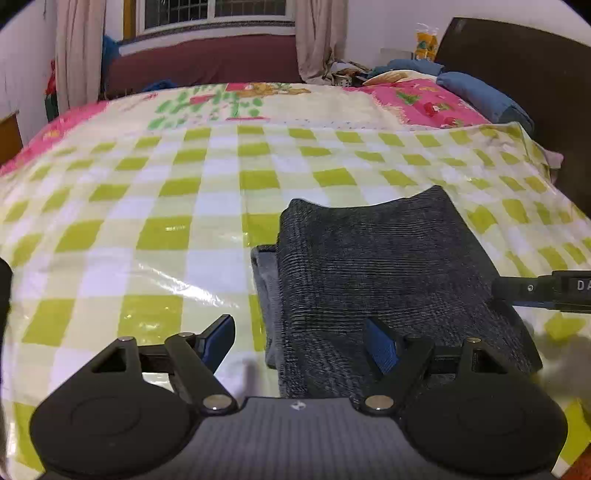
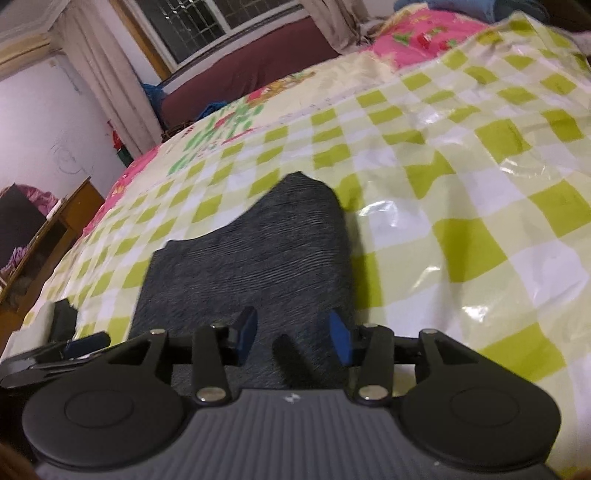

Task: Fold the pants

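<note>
**Folded dark pants on the checked bed cover, both grippers released**

Nearest the left wrist camera, the left gripper [image 1: 301, 341] stands with its blue-padded fingers [image 1: 221, 338] spread wide and nothing between them. Its right finger hangs over the near left part of the pants [image 1: 376, 266], while its left finger hangs over the bare cover; whether either pad touches what lies under it cannot be told. Beyond the fingers, the dark grey ribbed pants lie folded into a compact, thick rectangle, with a lighter grey layer showing along the left edge. At the right edge of this view, the right gripper [image 1: 543, 290] reaches in from the side, its tip at the right border of the pants.

From the right wrist camera, the right gripper [image 2: 293, 332] is likewise released, its fingers apart above the near end of the pants [image 2: 258, 258], gripping nothing. The left gripper [image 2: 79, 345] shows low at the left, beside the fabric.

Under the pants spreads a glossy plastic cover [image 1: 147, 206] in green and white checks, laid over a bed. Farther off lie a pink floral bedsheet [image 1: 424, 99] and a blue pillow [image 1: 480, 96] at the far right, against a dark headboard [image 1: 524, 74]. Curtains [image 1: 77, 48] frame a barred window [image 1: 214, 11] on the far wall.
</note>
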{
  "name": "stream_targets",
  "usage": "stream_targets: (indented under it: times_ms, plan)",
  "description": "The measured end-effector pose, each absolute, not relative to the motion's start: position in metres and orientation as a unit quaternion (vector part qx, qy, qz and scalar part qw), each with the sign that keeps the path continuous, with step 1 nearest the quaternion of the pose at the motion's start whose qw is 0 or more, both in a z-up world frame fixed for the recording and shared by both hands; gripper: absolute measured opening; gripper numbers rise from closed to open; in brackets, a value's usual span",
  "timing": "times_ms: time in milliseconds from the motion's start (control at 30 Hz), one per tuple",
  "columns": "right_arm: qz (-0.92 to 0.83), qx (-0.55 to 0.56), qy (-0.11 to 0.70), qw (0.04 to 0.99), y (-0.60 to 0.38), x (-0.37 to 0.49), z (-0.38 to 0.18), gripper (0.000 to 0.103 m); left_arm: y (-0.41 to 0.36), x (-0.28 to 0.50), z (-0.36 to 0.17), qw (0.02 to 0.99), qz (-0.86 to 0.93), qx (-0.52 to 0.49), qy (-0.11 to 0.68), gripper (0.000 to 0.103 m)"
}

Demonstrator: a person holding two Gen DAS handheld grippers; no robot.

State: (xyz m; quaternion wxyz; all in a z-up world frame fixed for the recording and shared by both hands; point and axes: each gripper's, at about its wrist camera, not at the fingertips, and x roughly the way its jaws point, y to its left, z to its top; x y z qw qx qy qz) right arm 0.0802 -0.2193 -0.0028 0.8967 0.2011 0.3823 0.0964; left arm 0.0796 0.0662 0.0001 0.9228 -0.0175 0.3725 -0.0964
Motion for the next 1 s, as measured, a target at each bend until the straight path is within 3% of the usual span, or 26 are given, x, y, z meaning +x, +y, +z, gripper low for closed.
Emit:
stream_targets:
  times_ms: [200,333,467,567,633,733,1000]
  plan:
    - [0.130,0.242,0.403,0.873,-0.231,0.107,-0.025,0.052,0.070,0.101,-0.019,0.902,-0.151,-0.061,0.400,0.090]
    - [0.169,0.259,0.412,0.857,-0.230,0.120,-0.037,0.056,0.072,0.120,-0.031,0.894,-0.165,-0.073,0.411,0.103]
    - [0.187,0.283,0.420,0.842,-0.223,0.138,-0.047,0.057,0.068,0.138,-0.039,0.886,-0.176,-0.085,0.420,0.103]
    - [0.189,0.294,0.426,0.834,-0.225,0.142,-0.044,0.042,0.059,0.132,-0.028,0.890,-0.168,-0.076,0.416,0.092]
    - [0.205,0.331,0.420,0.820,-0.240,0.138,-0.040,0.023,0.050,0.129,-0.017,0.895,-0.167,-0.068,0.409,0.086]
    - [0.195,0.319,0.415,0.830,-0.259,0.130,-0.029,0.023,0.029,0.138,-0.006,0.889,-0.189,-0.069,0.411,0.078]
    - [0.116,0.330,0.383,0.855,-0.369,0.118,-0.007,0.022,-0.096,0.190,0.002,0.865,-0.289,-0.013,0.410,0.075]
